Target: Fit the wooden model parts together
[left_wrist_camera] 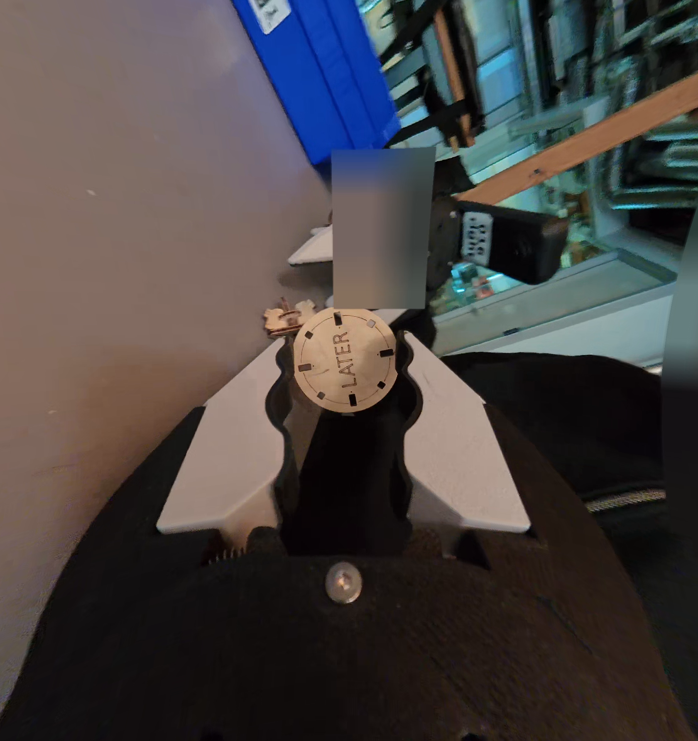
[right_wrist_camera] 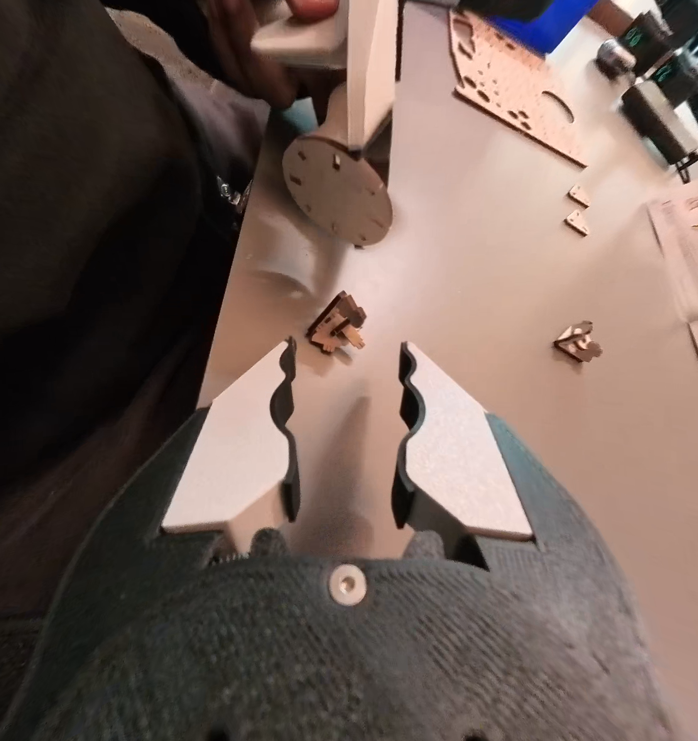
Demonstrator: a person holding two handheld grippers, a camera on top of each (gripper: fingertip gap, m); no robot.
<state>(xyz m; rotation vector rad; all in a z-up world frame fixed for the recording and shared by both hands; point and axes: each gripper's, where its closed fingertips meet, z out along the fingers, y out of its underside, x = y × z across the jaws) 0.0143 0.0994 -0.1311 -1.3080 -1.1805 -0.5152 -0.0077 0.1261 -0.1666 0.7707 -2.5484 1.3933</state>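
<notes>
the pale grey table (right_wrist_camera: 479, 280) carries a flat perforated plywood sheet (right_wrist_camera: 515, 84) far off. the left tongs (left_wrist_camera: 345, 363) grip a round pale plywood disc with small slots (left_wrist_camera: 345, 361) by its edges, above the table's near edge; a tilt could let it slip. the right tongs (right_wrist_camera: 345, 361) stand released, empty, just short of a small interlocked brown wooden piece (right_wrist_camera: 337, 326) and could knock it

Your two handheld grippers: black bodies, white fingers

Your left gripper (left_wrist_camera: 345, 361) and right gripper (right_wrist_camera: 347, 361) each have a coarse black printed body, one silver screw (right_wrist_camera: 346, 588) at the centre, two white wedge-shaped fingers (right_wrist_camera: 451, 453) and wavy black pads (right_wrist_camera: 285, 405) lining the jaws. You wear a dark sleeve (right_wrist_camera: 98, 240).
</notes>
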